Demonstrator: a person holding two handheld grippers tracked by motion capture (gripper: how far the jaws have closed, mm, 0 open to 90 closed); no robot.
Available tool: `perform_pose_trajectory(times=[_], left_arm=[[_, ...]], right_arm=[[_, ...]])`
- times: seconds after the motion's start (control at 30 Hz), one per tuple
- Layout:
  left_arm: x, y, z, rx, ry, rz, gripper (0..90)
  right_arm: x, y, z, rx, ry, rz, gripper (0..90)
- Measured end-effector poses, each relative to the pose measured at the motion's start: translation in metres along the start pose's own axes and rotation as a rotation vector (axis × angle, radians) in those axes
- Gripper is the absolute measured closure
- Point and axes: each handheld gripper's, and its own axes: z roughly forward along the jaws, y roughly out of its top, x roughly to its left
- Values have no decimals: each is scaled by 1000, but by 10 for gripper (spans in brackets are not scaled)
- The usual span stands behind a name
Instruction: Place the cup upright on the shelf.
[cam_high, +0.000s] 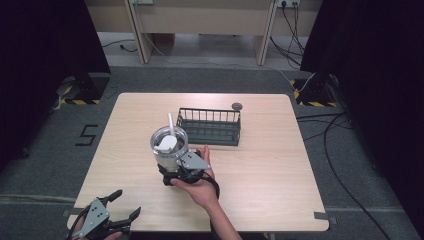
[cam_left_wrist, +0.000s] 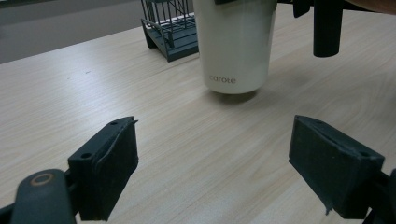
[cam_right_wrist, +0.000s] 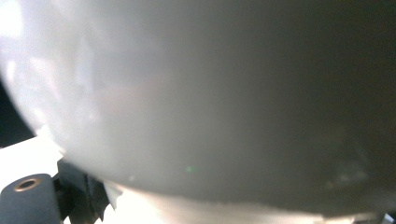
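Observation:
A white tumbler (cam_high: 169, 147) with a clear lid and a white straw stands upright near the table's middle, and my right gripper (cam_high: 176, 167) is shut on its lower body from the near side. In the left gripper view the tumbler (cam_left_wrist: 235, 44) bears the word "carote", with its base at or just above the tabletop. Its white wall (cam_right_wrist: 210, 102) sits very close in the right gripper view. My left gripper (cam_high: 127, 204) is at the table's near left corner, open, with nothing between its pads (cam_left_wrist: 114, 168).
A dark wire basket (cam_high: 210, 127) stands just behind the tumbler, and in the left gripper view the basket (cam_left_wrist: 170, 28) is at the far left. A small dark round object (cam_high: 237, 106) lies behind it. Bare wooden tabletop (cam_high: 270, 165) spreads to the right.

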Motion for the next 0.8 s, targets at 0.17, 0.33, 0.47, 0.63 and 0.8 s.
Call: perform_pose_trajectory(times=[0.17, 0.33, 0.47, 0.63, 0.8], left_arm=[[0, 0, -1, -1, 1, 4, 149], [0, 1, 0, -1, 1, 7, 149], [0, 1, 0, 0, 3, 7, 150], [0, 1, -1, -2, 5, 3, 150], [0, 1, -1, -1, 3, 2, 150]], right_arm=[[-6, 7, -3, -6, -17, 4, 107], [-15, 13, -8, -13, -42, 13, 107], [-24, 18, -13, -16, -70, 22, 107], [-35, 22, -18, -19, -99, 27, 107], [-43, 27, -22, -26, -122, 38, 107]])
